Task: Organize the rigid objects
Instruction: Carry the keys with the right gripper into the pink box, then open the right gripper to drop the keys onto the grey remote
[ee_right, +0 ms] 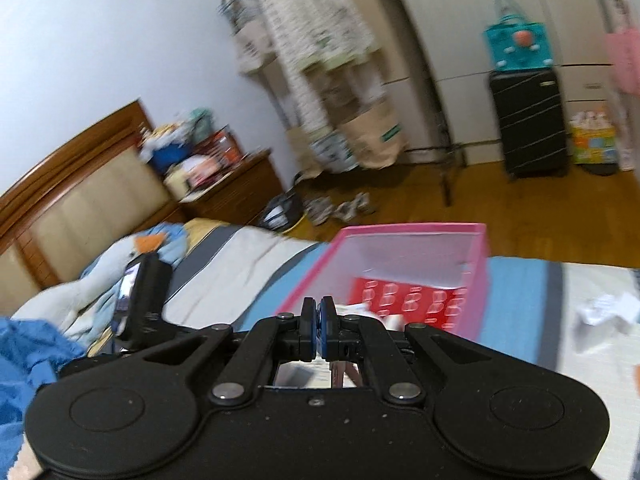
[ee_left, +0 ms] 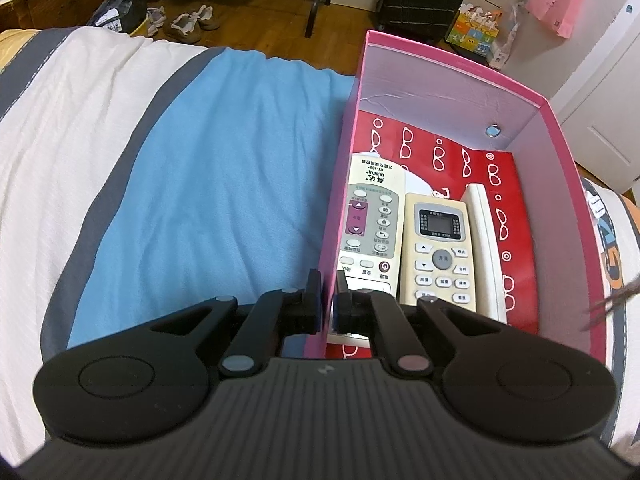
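Left hand-held gripper (ee_left: 329,300): I had it clenched on the near-left wall of the pink box (ee_left: 560,184), one finger outside, one inside, steadying it on the bed (ee_left: 224,152).
Right hand-held gripper (ee_right: 319,322): clamped together, nothing between the pads; view blurred.
Remotes: three lay side by side in the box — grey-buttoned remote (ee_left: 370,220), cream remote (ee_left: 440,248), white remote (ee_left: 486,248) — long axes along the box's length.
Key relation: the box sat ahead of and below my right hand-held gripper; the left was already on it, so nearer.
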{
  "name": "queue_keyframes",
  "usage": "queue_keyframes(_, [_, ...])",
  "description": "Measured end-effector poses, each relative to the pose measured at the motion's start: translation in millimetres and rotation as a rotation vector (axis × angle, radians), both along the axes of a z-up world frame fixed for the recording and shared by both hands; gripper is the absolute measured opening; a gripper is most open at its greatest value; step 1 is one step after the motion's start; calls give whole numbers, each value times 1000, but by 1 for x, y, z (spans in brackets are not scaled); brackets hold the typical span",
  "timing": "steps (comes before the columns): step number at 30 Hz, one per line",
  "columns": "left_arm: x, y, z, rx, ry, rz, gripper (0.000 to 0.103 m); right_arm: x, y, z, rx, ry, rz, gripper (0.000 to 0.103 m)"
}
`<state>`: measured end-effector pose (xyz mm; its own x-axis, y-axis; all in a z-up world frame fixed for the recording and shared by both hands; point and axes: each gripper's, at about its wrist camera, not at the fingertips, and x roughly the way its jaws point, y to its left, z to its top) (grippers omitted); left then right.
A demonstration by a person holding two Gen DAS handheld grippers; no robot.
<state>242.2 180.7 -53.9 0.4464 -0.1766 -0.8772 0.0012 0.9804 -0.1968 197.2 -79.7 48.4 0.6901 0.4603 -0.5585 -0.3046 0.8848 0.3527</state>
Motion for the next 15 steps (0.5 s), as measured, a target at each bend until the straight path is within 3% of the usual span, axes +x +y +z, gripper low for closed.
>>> queue_keyframes(13, [3,8,-2,-51,1,-4,6,78,75,-66,-32,185,39,4])
queue_keyframes(15, [2,8,-2,-48,-1,-8,6,83,77,-72,-52,198,34,9])
